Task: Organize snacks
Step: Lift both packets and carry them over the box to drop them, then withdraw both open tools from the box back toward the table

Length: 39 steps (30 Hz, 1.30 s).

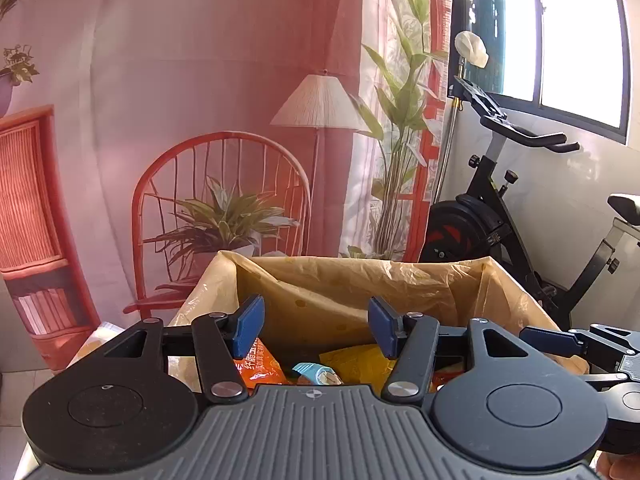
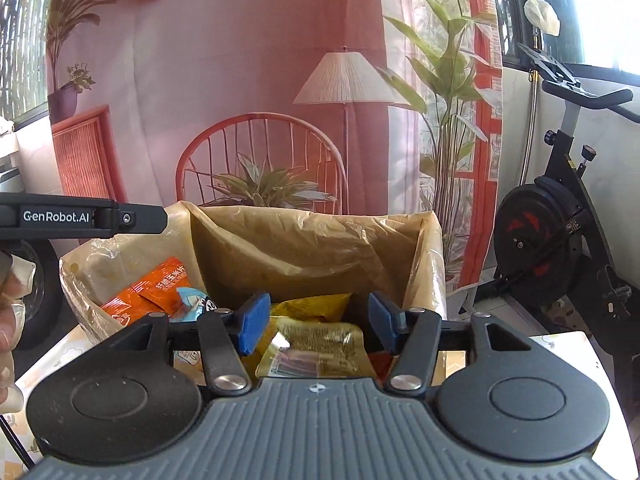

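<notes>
Both claws were open and held nothing: the left claw (image 1: 316,326) and the right claw (image 2: 315,323) hovered over the lined box (image 2: 312,236), where the snack packets (image 2: 316,344) lay piled. A reach into the pile could snag the loose liner (image 1: 360,284) or pinch two packets together

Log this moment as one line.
left gripper: open, empty | right gripper: open, empty | both above lined box | snack packets inside

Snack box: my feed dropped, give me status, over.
Left gripper open, empty. Right gripper open, empty, above yellow packet. Orange packet and others inside lined box. Nothing blocking.
</notes>
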Each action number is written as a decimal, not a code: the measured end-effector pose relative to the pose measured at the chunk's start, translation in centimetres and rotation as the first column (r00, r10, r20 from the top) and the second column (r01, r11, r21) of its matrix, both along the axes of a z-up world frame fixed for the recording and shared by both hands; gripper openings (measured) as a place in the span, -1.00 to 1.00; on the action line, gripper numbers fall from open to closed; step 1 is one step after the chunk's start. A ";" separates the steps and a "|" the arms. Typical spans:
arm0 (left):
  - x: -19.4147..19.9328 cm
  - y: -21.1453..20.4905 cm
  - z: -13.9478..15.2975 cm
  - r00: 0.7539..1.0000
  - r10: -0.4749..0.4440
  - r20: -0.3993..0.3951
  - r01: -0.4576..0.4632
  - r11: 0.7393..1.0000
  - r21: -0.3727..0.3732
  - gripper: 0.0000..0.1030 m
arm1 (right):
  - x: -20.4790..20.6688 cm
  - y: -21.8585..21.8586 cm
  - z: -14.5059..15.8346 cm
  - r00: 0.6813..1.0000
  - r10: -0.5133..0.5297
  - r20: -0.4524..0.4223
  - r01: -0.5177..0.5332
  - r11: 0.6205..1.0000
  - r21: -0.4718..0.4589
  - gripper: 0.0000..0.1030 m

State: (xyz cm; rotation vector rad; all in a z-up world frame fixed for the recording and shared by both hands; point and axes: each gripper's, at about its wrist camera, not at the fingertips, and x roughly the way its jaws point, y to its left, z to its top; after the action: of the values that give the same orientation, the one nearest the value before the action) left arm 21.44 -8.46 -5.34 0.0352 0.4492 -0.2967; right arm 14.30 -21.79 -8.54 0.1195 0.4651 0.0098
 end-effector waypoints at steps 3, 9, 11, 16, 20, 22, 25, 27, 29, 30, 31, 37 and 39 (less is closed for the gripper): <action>-0.7 0.4 0.5 1.000 -0.001 0.013 0.001 1.000 0.014 0.29 | -0.6 0.2 0.5 1.000 0.004 0.015 -0.004 1.000 0.000 0.22; -3.1 2.2 1.2 0.999 -0.034 0.021 0.033 0.998 0.047 0.33 | -3.0 0.4 1.6 0.997 0.034 0.067 -0.037 0.999 0.040 0.24; -4.0 3.3 1.2 0.999 -0.035 0.011 0.035 0.998 0.050 0.37 | -4.0 0.4 1.9 0.996 0.045 0.081 -0.050 0.997 0.051 0.26; -6.5 6.6 1.1 1.000 -0.001 0.026 0.000 1.000 0.022 0.73 | -6.5 0.4 2.2 0.991 0.055 0.119 -0.063 0.996 0.067 0.43; -8.6 8.8 0.5 0.996 0.059 0.069 -0.060 0.998 0.013 0.87 | -8.3 0.5 1.6 0.991 0.041 0.130 -0.051 0.996 0.076 0.47; -9.5 9.6 -0.2 0.992 0.090 0.084 -0.094 0.994 0.047 0.87 | -9.1 0.5 1.0 0.992 0.035 0.122 -0.045 0.996 0.080 0.48; -10.3 10.9 -1.5 0.994 0.101 0.048 -0.104 0.993 0.056 0.88 | -10.0 0.5 -0.2 0.994 0.030 0.104 -0.039 0.995 0.091 0.48; -10.6 11.6 -2.8 0.993 0.121 0.009 -0.122 0.991 0.058 0.88 | -10.5 0.4 -1.0 0.996 0.025 0.087 -0.033 0.995 0.096 0.48; -10.9 12.4 -4.1 0.990 0.137 -0.018 -0.136 0.989 0.060 0.88 | -10.9 0.3 -2.0 0.998 0.015 0.063 -0.021 0.994 0.106 0.48; -10.9 12.8 -4.9 0.988 0.149 -0.031 -0.146 0.987 0.067 0.87 | -11.1 0.1 -2.6 0.999 0.008 0.047 -0.013 0.994 0.111 0.48; -11.0 13.1 -5.6 0.986 0.160 -0.043 -0.156 0.985 0.074 0.87 | -11.2 0.0 -3.1 0.999 0.002 0.034 -0.005 0.994 0.112 0.48; -10.3 14.4 -8.1 0.976 0.186 -0.112 -0.182 0.982 0.052 0.85 | -11.6 -0.7 -6.4 0.997 -0.054 -0.061 0.060 0.994 0.096 0.47; -9.9 14.7 -8.5 0.972 0.194 -0.132 -0.191 0.981 0.039 0.84 | -11.7 -1.1 -7.5 0.993 -0.083 -0.089 0.091 0.992 0.092 0.47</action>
State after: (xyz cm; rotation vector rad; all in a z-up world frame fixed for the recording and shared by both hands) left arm 11.51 6.29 -13.88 -0.0029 0.5871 -0.1022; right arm 2.59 -22.88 -16.06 0.2356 0.5447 -0.0589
